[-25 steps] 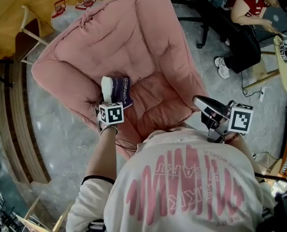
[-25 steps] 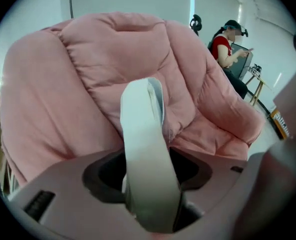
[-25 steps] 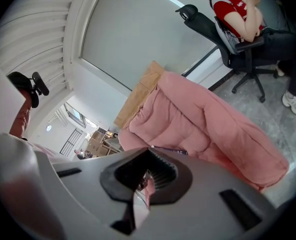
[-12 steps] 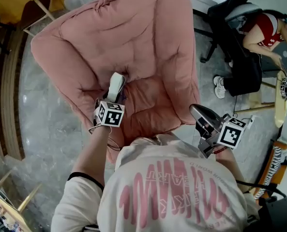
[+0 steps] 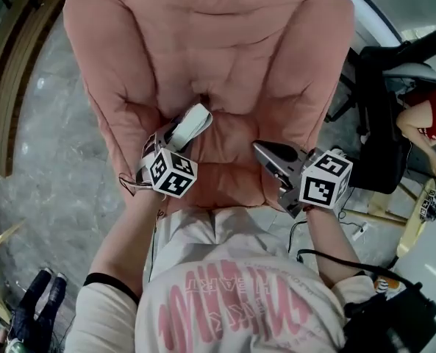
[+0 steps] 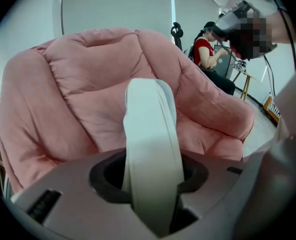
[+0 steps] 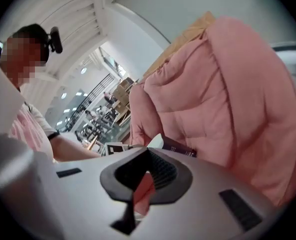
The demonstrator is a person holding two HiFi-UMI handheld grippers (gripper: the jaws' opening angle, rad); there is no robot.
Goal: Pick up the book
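Two grippers are over the pink armchair and the book is in play! The left gripper has it: its jaws have just been closing and now pinch the book between them, white page edges turned up and the dark cover just showing in the right gripper view. It's held over the seat, towards the front. The right gripper hangs just beside, jaws together, nothing in them.
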